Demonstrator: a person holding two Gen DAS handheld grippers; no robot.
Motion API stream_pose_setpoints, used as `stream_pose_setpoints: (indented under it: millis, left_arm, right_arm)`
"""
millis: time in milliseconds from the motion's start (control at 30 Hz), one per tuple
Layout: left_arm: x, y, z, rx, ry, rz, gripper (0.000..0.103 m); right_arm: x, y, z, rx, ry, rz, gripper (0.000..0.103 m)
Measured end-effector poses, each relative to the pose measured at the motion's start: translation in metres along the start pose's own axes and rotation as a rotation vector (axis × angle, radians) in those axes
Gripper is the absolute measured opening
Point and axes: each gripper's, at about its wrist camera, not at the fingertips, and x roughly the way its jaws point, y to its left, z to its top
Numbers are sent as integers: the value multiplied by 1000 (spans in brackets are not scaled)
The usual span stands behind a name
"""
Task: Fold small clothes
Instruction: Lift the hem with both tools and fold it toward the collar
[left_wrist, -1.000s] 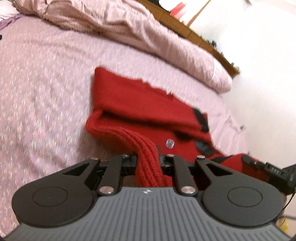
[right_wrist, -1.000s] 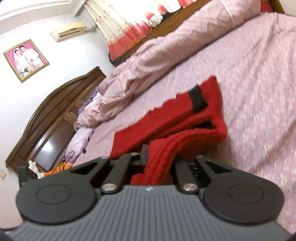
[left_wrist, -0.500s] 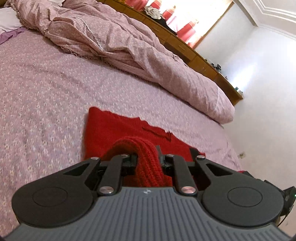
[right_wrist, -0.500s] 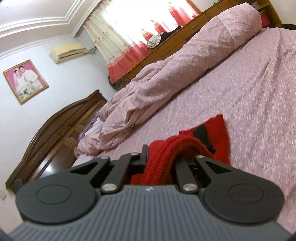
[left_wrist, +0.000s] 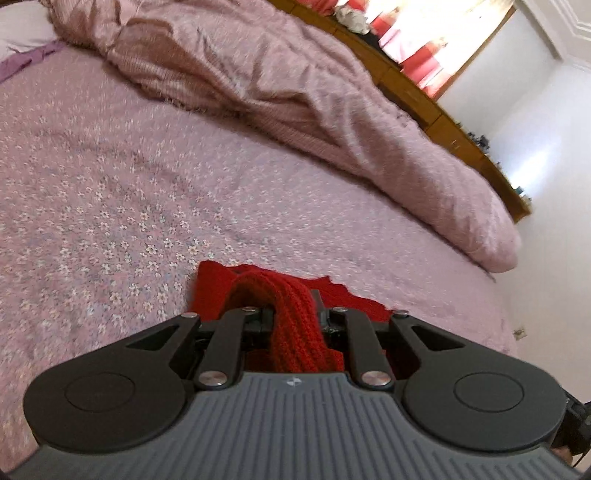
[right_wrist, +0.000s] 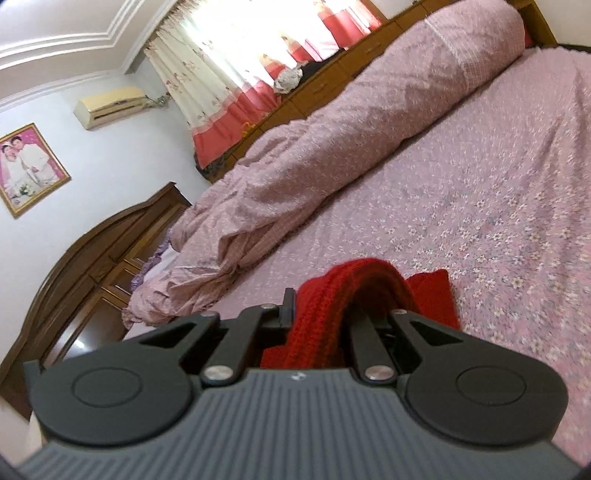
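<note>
Red ribbed knit garment (left_wrist: 295, 325) lies partly on the pink flower-print bedsheet (left_wrist: 110, 206), its thick ribbed edge clamped between the jaws of both the left gripper (left_wrist: 293, 314) and the right gripper (right_wrist: 325, 314), with a rumpled pink quilt (right_wrist: 332, 147) well beyond it

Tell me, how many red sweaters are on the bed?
1. The red sweater lies on the pink bedspread, its knit edge clamped in the left gripper and the right gripper. The grippers may hide more.
</note>
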Motion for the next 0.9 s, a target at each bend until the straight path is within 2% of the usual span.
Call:
stream_pose_setpoints:
  millis: [300, 433, 600, 633, 667, 700, 733, 767, 800, 900]
  left_arm:
    - [78, 16, 2, 59, 83, 108, 17]
    - [84, 18, -2, 86, 77, 115, 18]
    - [76, 11, -1, 116, 73, 118, 20]
    - [72, 9, 0, 122, 74, 119, 23]
    - [67, 6, 0, 127, 73, 116, 27]
    - [62, 3, 0, 131, 68, 112, 30]
    - [56, 0, 0, 139, 62, 109, 37]
    - [50, -3, 0, 149, 56, 110, 45]
    - [45, -6, 0, 159, 52, 109, 48]
    - [30, -14, -2, 189, 28, 123, 57]
  right_arm:
    - [60, -28, -6, -19, 57, -123, 9]
    - [72, -41, -18, -21, 84, -170, 11]
    - [68, -41, -24, -16, 71, -168, 11]
    - [67, -39, -23, -19, 72, -174, 12]
    - [65, -36, -22, -25, 72, -176, 15]
    - [62, -33, -22, -31, 69, -179, 23]
    - [61, -32, -20, -35, 64, -184, 30]
    - [57, -30, -19, -43, 55, -187, 45]
    - [53, -28, -19, -51, 43, -187, 53]
    - [38, -19, -19, -82, 21, -179, 54]
